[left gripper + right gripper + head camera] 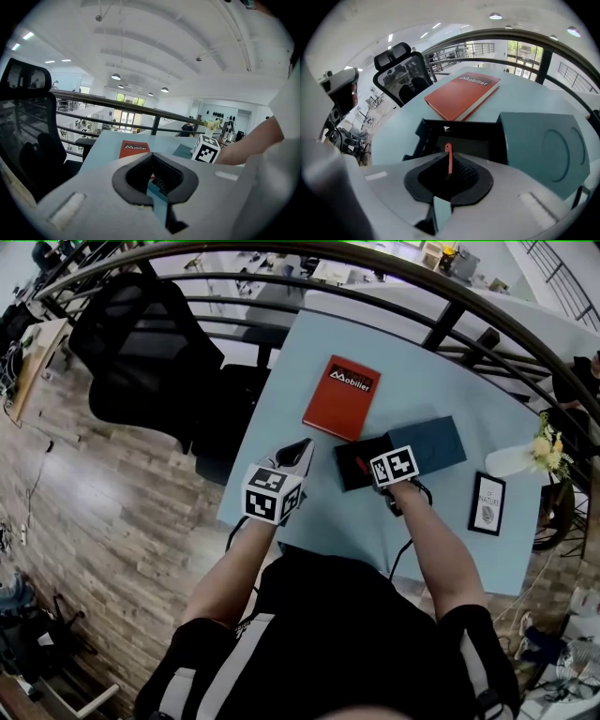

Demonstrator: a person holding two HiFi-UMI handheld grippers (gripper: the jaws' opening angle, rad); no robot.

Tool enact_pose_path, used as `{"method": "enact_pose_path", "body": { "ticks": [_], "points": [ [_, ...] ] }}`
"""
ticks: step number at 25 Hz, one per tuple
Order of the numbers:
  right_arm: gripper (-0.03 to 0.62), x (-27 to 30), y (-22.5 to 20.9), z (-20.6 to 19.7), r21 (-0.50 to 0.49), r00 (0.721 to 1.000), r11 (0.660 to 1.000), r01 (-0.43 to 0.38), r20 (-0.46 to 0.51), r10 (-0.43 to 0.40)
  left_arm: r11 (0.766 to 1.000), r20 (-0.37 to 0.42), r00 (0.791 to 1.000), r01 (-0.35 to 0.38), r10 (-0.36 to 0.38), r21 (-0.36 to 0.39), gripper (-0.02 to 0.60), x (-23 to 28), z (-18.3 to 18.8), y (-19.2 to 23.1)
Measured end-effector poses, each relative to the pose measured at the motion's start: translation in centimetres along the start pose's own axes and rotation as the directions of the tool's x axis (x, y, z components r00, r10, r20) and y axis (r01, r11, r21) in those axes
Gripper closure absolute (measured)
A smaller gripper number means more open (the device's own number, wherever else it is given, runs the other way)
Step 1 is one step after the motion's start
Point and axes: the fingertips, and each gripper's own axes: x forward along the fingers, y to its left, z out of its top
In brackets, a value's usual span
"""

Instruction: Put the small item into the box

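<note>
An open-plan office: mesh desk chair (141, 334), mezzanine railing (444, 326), pendant ceiling lights (116, 76).

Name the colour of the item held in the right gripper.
The item is red; the right gripper view shows it best.

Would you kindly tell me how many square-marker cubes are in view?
2: one marker cube sits on the left gripper; the other rides on the right gripper, which holds the small red stick over the black box. None seems hidden.
</note>
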Motion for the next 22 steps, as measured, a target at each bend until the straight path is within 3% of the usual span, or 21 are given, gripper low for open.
{"method": "enact_pose_path", "body": {
  "ticks": [11,18,22],
  "points": [
    [0.588,-5.7,-0.2,2.7,0.016,0.982,0.999,-0.03,0.185,0.026,0.997,0.029,0.999,0.019,-0.021,0.079,0.578,0.1,4.3,-1.3],
    [0.592,-10.3,1.8,4.9,-0.062,0.945,0.996,-0.061,0.317,0.078,0.993,0.038,0.998,0.053,-0.058,0.109,0.577,0.4,6.4,-3.0],
    [0.594,-13.2,1.6,5.6,-0.058,0.914,0.997,-0.056,0.4,0.074,0.989,0.047,0.995,0.083,-0.09,0.124,0.578,0.3,7.7,-3.9]
  ]
}}
